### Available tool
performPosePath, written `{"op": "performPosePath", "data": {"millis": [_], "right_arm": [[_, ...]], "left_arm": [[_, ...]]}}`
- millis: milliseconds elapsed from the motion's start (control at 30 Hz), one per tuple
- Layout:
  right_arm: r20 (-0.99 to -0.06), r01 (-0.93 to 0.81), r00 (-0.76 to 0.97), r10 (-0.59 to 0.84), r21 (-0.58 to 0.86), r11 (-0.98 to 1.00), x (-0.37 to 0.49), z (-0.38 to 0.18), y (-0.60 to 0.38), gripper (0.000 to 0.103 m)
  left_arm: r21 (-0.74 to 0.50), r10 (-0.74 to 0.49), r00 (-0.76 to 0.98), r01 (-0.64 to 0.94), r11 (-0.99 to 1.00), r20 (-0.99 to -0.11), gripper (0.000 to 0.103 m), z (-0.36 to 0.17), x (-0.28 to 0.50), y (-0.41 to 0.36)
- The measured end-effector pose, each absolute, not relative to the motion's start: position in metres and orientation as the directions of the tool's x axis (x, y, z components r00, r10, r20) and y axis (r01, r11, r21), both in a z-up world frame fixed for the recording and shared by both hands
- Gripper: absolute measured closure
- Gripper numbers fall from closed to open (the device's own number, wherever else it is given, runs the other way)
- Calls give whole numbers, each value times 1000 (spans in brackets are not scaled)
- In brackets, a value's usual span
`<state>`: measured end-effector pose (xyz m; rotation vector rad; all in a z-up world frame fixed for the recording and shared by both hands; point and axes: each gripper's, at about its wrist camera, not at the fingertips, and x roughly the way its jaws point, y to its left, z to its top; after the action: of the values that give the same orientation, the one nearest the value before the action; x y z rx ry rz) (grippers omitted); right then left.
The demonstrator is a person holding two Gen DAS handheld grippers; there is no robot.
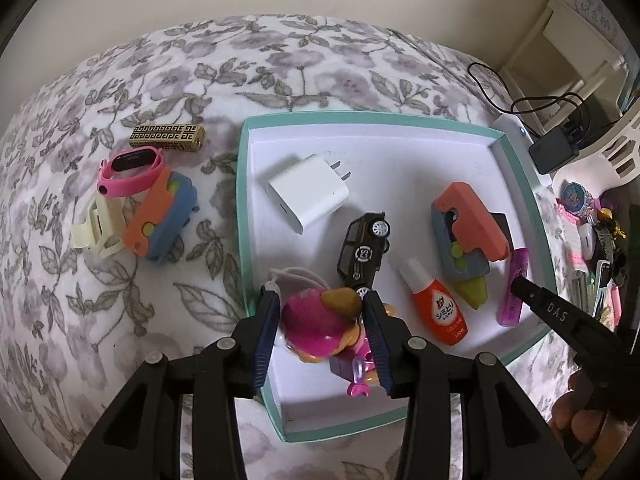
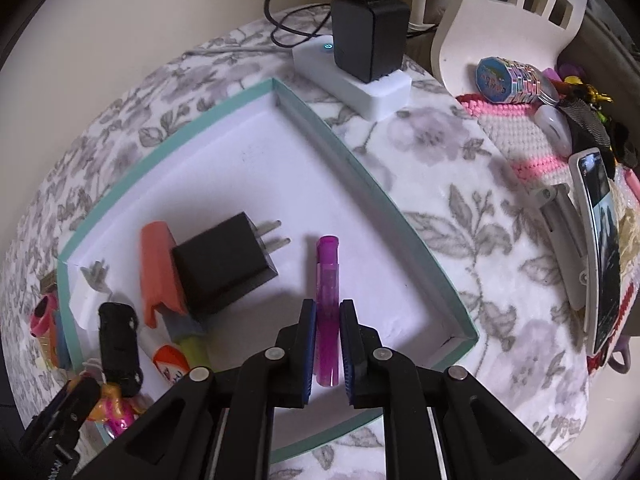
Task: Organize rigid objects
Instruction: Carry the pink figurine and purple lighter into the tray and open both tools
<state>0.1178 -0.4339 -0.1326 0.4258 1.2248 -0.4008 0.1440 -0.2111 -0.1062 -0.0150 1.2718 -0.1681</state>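
Observation:
A teal-rimmed white tray lies on the floral blanket. In it are a white charger, a black toy car, an orange bottle, an orange-blue toy and a purple tube. My left gripper is shut on a pink doll figure over the tray's near left corner. In the right wrist view my right gripper is shut on the purple tube, which lies in the tray beside a black charger.
Left of the tray lie a gold patterned bar, a pink watch, a second orange-blue toy and a cream clip. A white power strip with a black adapter, a phone and clutter sit to the right.

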Motion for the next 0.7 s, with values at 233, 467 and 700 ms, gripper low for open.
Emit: {"op": "performPosePath", "data": {"millis": [233, 467, 700], "right_arm": [[-956, 510, 280, -83, 75, 857, 120, -129, -429, 76], [-927, 503, 350, -137, 63, 862, 118, -103, -421, 43], [-912, 416, 387, -133, 44, 908, 127, -93, -396, 34]], "left_arm": [[-109, -136, 308, 103, 989, -942, 46, -93, 144, -205], [-116, -128, 350, 56, 992, -928, 44, -80, 148, -189], [-75, -50, 403, -45, 996, -914, 13, -76, 155, -159]]}}
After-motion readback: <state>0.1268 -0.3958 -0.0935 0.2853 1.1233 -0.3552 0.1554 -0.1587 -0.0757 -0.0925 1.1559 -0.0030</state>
